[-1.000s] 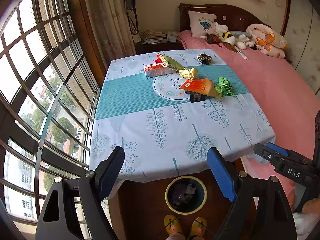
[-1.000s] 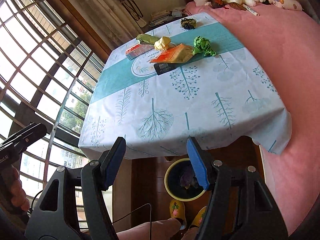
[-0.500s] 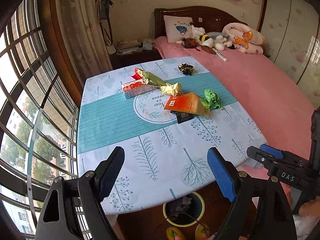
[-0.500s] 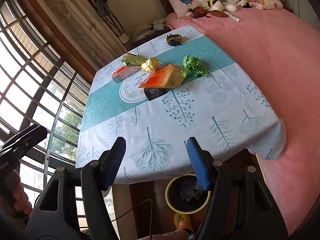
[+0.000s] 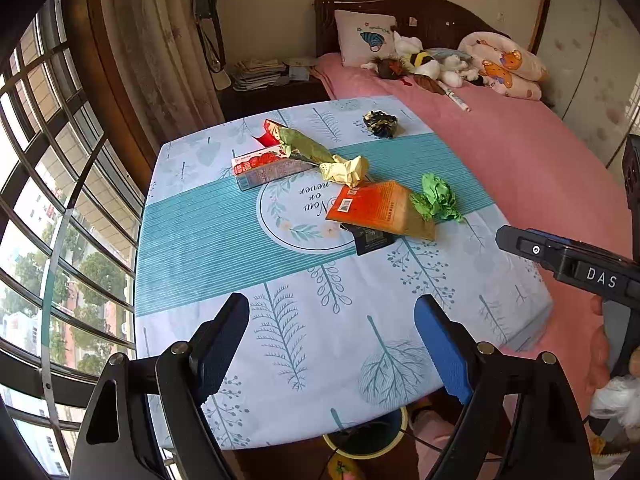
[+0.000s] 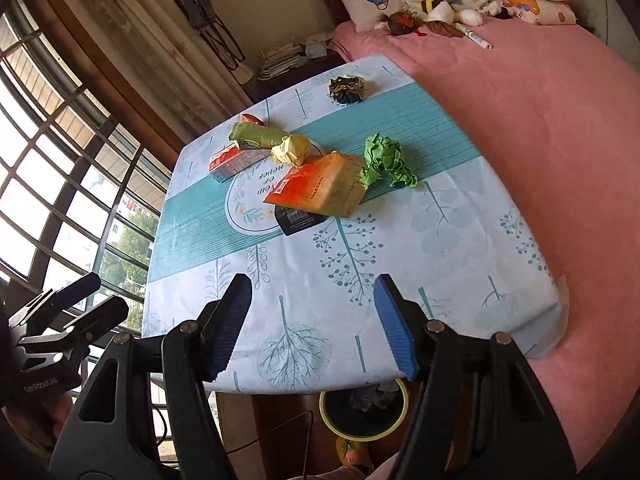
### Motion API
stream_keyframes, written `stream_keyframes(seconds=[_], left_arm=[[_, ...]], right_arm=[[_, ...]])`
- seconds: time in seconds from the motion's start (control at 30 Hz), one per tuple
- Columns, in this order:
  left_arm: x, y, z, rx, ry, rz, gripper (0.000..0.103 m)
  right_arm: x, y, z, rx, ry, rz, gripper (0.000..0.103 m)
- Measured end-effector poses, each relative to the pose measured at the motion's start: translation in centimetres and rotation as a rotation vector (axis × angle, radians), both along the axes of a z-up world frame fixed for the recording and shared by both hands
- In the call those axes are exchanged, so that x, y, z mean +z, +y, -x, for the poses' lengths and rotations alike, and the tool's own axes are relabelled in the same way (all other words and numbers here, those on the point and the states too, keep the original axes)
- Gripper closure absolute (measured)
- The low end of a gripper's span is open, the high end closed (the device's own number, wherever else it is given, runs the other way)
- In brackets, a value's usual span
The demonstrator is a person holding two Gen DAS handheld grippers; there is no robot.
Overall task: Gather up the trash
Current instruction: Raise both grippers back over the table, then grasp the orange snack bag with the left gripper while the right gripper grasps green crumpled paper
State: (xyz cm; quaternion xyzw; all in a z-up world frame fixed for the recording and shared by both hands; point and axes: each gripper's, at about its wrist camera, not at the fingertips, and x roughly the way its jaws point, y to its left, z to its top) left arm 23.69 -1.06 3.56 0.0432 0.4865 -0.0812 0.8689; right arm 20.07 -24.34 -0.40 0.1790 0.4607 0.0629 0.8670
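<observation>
Left wrist view shows we have advanced over the counter (image 5: 304, 320), trash now mid-frame, left claw (image 5: 332, 344) and right claw (image 6: 312, 324) both apart, empty, ready to pick.

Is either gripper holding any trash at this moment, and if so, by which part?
Nothing is held. The left gripper and right gripper both stand open and empty over the table's near edge.
</observation>
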Motion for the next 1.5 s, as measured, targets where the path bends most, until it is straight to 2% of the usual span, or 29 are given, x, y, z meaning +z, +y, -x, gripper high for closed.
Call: stream_keyframes(seconds=[0.17,0.33,0.5,0.63,0.77,0.83,0.87,0.93,1.07,1.2,1.5], left_arm=[[-1.1,-0.9,-5.3,0.156,0.048,0.018,0.016],[-2.9,-3.6,-11.2,0.254,0.110,0.027,0.016],[-5.6,-7.4,-16.2,0.277,0.172,0.010,0.016],[-8.3,-10.1,-19.7,0.258,0.239,0.004,0.016],[-10.6,-11.8,-21.9,0.239,0.292,-0.002,0.016],[-11.6,-12.5,-22.9,0.231,0.316,-0.002,0.016],[-12.1,-13.0,-23.5,0.226,0.329,-0.001,0.016],[-12.9,-13.8,-24.4,0.220,0.347,-0.004,0.016],[-14.6,-14.9,-26.3,0.230,0.395,-0.020,0.016],[-16.0,-15.8,-27.6,0.282,0.409,-0.056,0.016],[-19.9,-17.0,-29.6,0.380,0.480,-0.201,0.016]], right_arm=[[-0.3,-0.9,-7.8,0.129,-0.015,0.015,0.042],[-1.7,-2.2,-16.2,0.251,0.001,0.040,0.042],[-5.8,-4.8,-23.6,0.330,0.073,0.074,0.043],[-10.4,-6.4,-27.0,0.372,0.161,0.070,0.043],[-13.9,-6.9,-28.4,0.419,0.210,0.051,0.048],[-14.9,-7.0,-28.9,0.448,0.223,0.023,0.069],[-15.3,-7.0,-28.8,0.460,0.230,0.006,0.069],[-15.4,-7.3,-28.8,0.483,0.222,-0.019,0.077],[-15.4,-8.7,-29.0,0.486,0.214,-0.056,0.077],[-15.0,-10.1,-28.7,0.461,0.218,-0.092,0.077],[-15.1,-11.8,-28.2,0.410,0.217,-0.130,0.077]])
